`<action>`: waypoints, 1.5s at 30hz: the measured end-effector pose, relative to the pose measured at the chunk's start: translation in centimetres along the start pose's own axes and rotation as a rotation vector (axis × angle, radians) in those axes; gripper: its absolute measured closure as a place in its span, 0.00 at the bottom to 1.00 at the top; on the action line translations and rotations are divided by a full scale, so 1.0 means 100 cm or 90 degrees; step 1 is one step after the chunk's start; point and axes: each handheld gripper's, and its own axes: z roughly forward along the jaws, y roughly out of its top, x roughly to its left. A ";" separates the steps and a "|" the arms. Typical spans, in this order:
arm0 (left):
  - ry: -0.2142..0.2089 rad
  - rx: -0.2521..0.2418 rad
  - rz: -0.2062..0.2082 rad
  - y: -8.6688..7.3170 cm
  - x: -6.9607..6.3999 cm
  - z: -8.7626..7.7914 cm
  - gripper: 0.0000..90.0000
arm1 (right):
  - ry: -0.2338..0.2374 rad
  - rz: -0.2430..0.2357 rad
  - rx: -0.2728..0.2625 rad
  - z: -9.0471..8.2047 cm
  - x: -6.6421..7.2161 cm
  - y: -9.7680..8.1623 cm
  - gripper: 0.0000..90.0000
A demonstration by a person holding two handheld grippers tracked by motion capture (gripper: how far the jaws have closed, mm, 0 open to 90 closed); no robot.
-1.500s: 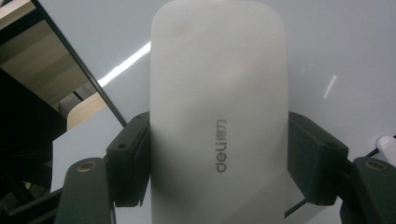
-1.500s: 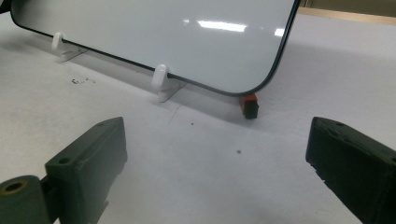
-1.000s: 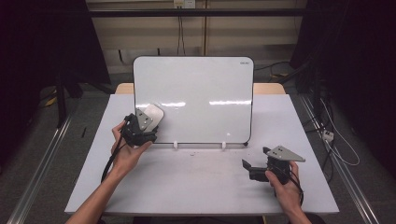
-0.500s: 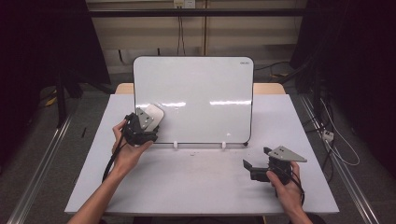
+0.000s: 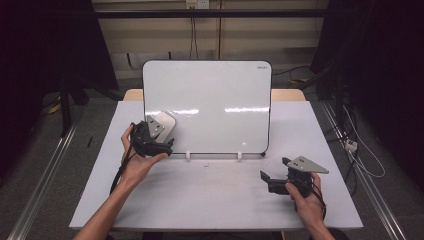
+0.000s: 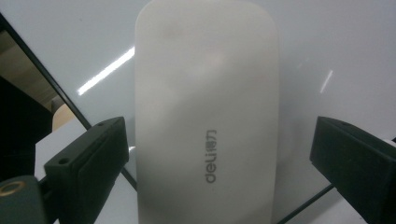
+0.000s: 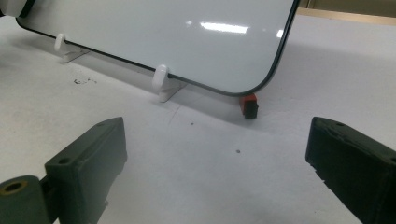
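Right claw: nearest, at about 4 o'clock on the surface; jaws spread wide, nothing between them, aimed toward the board's lower right corner.
Left claw: at about 9 o'clock, up against the board's lower left corner. Jaws have just been opening; in the left gripper view they stand clear of the eraser on both sides, the eraser between them but unpressed.
Eraser: white, rounded, branded; flat against the whiteboard face at its lower left, apparently clinging there on its own.
Whiteboard: at 12 o'clock, propped upright on two white clips, face wiped clean as far as visible.
Progress: judged late. The board looks clean and the eraser appears parked and released; what is left is likely drawing the left claw back.
Left gripper view adds: the gaps between pads and eraser, and the printed logo, which the high view cannot resolve.
Right gripper view adds: a small red-and-black piece under the board's corner, the near clip, and dark specks on the surface.
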 end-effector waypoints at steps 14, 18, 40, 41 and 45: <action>-0.032 -0.034 -0.083 -0.001 0.012 -0.012 0.05 | -0.006 0.000 -0.001 -0.001 0.002 0.001 0.06; -0.053 -0.050 -0.092 -0.001 0.014 -0.018 0.05 | -0.009 0.000 -0.001 -0.001 0.003 0.002 0.06; -0.110 -0.084 -0.127 -0.013 0.010 -0.051 0.06 | -0.013 0.002 -0.003 0.001 0.004 0.001 0.06; -0.110 -0.088 -0.131 -0.014 0.009 -0.052 0.06 | -0.013 0.003 -0.003 0.001 0.004 0.001 0.06; -0.115 -0.074 -0.136 -0.022 0.008 -0.057 0.06 | -0.013 -0.002 -0.004 0.000 0.004 0.001 0.06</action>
